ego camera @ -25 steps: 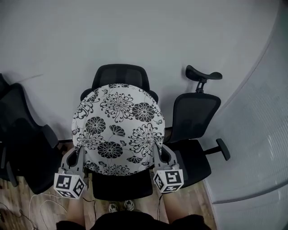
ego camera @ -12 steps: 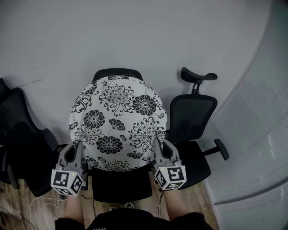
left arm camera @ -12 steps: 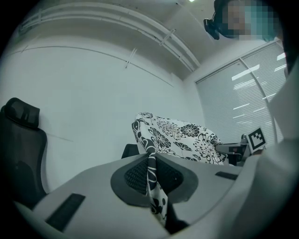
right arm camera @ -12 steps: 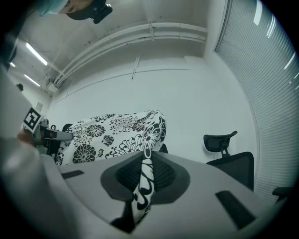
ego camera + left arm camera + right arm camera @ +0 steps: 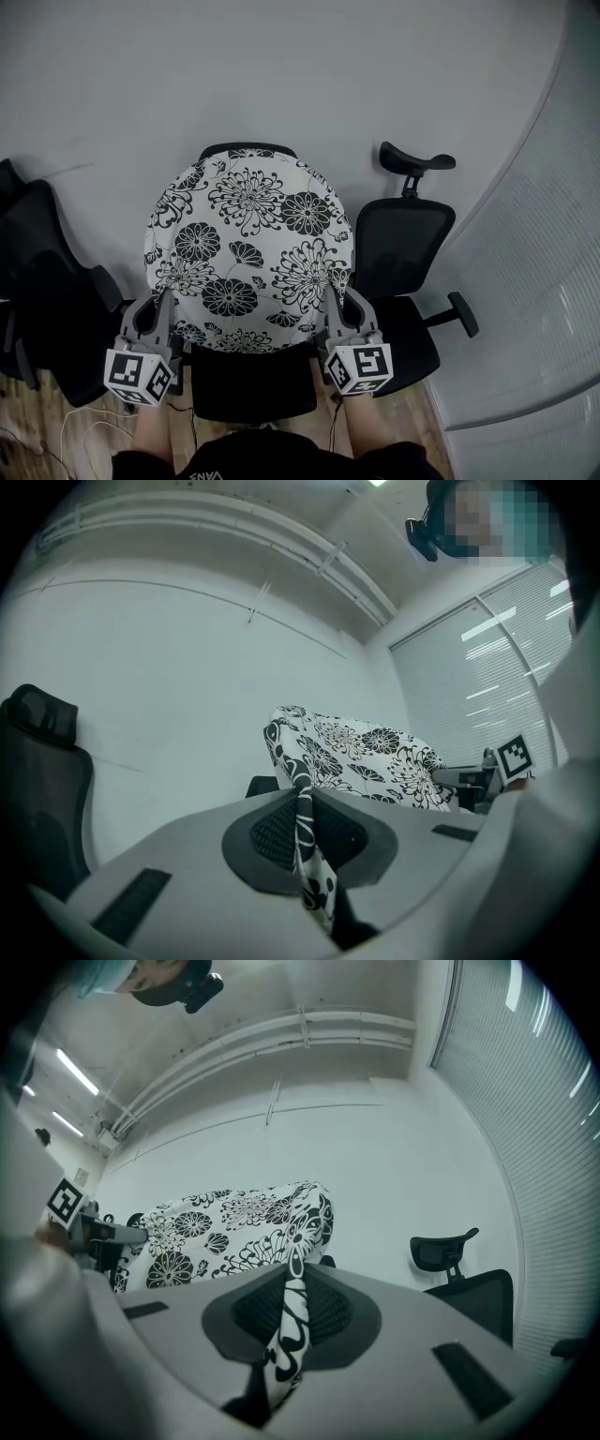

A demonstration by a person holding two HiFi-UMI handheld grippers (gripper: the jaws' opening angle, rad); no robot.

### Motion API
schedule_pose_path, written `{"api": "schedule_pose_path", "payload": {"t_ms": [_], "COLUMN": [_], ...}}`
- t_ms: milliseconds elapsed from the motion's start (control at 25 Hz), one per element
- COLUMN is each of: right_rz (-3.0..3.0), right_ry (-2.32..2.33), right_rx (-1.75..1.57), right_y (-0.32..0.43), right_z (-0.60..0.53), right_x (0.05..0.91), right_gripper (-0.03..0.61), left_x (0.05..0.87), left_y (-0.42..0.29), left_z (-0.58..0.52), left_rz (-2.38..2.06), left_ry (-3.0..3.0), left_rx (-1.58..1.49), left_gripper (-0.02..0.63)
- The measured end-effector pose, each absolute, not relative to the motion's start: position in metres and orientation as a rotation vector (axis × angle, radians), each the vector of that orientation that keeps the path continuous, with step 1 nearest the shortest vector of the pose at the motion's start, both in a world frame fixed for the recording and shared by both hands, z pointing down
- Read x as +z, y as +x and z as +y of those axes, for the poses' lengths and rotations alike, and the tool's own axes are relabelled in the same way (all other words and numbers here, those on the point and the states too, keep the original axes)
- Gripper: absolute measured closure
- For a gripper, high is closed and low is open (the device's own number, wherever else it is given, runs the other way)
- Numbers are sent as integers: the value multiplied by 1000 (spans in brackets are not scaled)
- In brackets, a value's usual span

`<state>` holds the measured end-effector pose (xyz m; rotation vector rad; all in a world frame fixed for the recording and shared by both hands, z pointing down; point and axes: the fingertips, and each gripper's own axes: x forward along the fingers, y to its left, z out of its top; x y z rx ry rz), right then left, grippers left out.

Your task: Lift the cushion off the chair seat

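While the left gripper (image 5: pixel 161 305) and right gripper (image 5: pixel 335 302) clamp its fabric edges, the round floral cushion (image 5: pixel 246 248) (black-on-white) is aloft

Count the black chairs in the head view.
3: middle chair below the cushion, right chair beside it, left chair at the frame edge; others may be hidden.

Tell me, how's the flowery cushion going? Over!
Left hand-held gripper, right hand-held gripper: both shut on round black-and-white floral fabric cushion. Cushion up above black chair seat. Nothing blocking.
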<state>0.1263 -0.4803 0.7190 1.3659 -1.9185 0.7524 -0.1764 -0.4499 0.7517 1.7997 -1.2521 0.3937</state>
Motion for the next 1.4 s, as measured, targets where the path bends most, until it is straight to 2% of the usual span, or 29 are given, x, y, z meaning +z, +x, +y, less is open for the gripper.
{"api": "schedule_pose_path", "payload": {"t_ms": [1400], "right_rz": [-1895], "right_ry": [1359], "right_rx": [785], "right_y": [126], "right_z": [-479], "right_x": [722], "right_gripper": [540], "left_x": [751], "left_y": [-179], "left_z": [-452], "left_rz": [-1257], "left_ry": [1789], "left_rx": [394], "left_gripper": [594]}}
